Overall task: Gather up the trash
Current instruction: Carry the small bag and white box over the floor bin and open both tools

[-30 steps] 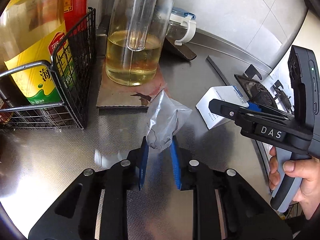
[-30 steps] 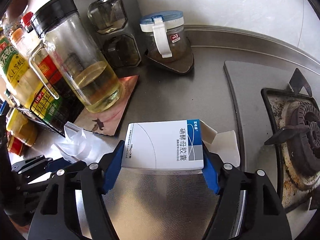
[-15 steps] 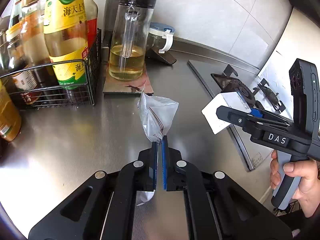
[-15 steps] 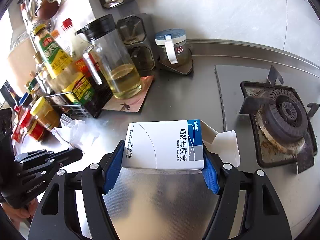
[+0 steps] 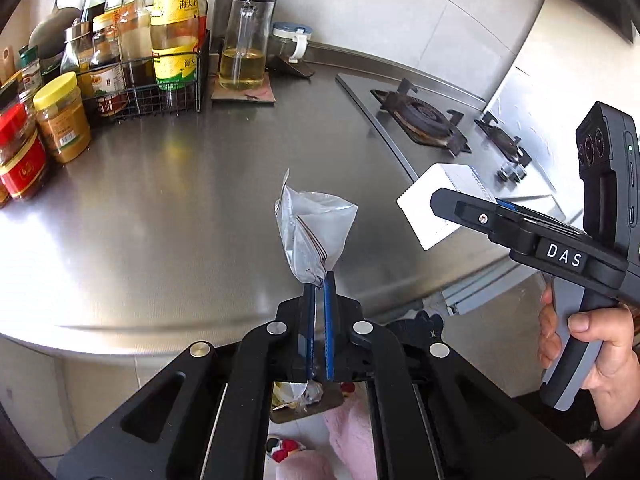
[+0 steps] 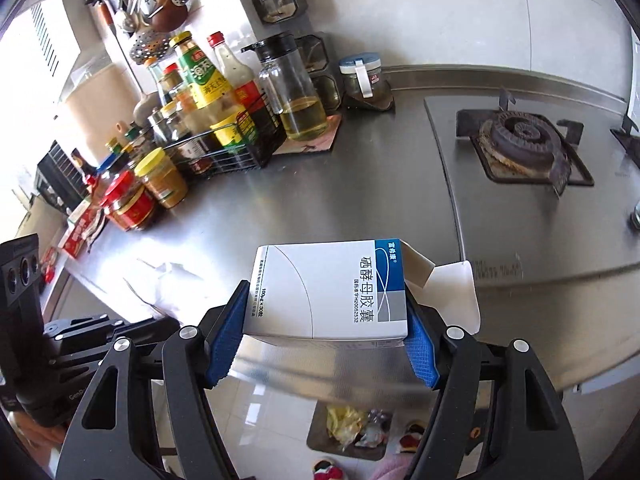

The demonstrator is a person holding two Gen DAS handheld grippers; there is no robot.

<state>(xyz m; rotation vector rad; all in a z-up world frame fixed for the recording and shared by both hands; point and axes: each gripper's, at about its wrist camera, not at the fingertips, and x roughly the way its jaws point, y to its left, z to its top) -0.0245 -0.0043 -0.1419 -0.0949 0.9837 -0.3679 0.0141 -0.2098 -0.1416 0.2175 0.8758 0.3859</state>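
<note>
The left gripper is clamped on the lower end of a crumpled clear plastic bag, which stands up from its blue pads above the front edge of the steel surface. To its right, the right gripper grasps a white and blue medicine box by its two short ends, the pads pressed against the cardboard; the box's end flap hangs open on the right side. In the left wrist view a hand grips the right gripper's handle, and the box shows just past its black finger. Both items are held clear of the surface, near its front edge. Below, on the floor, an open bin holds yellow and mixed scraps. Farther back, a wire rack of sauce bottles, a glass oil jug and yellow-lidded and red-lidded jars line the wall, with a gas burner at right.
</note>
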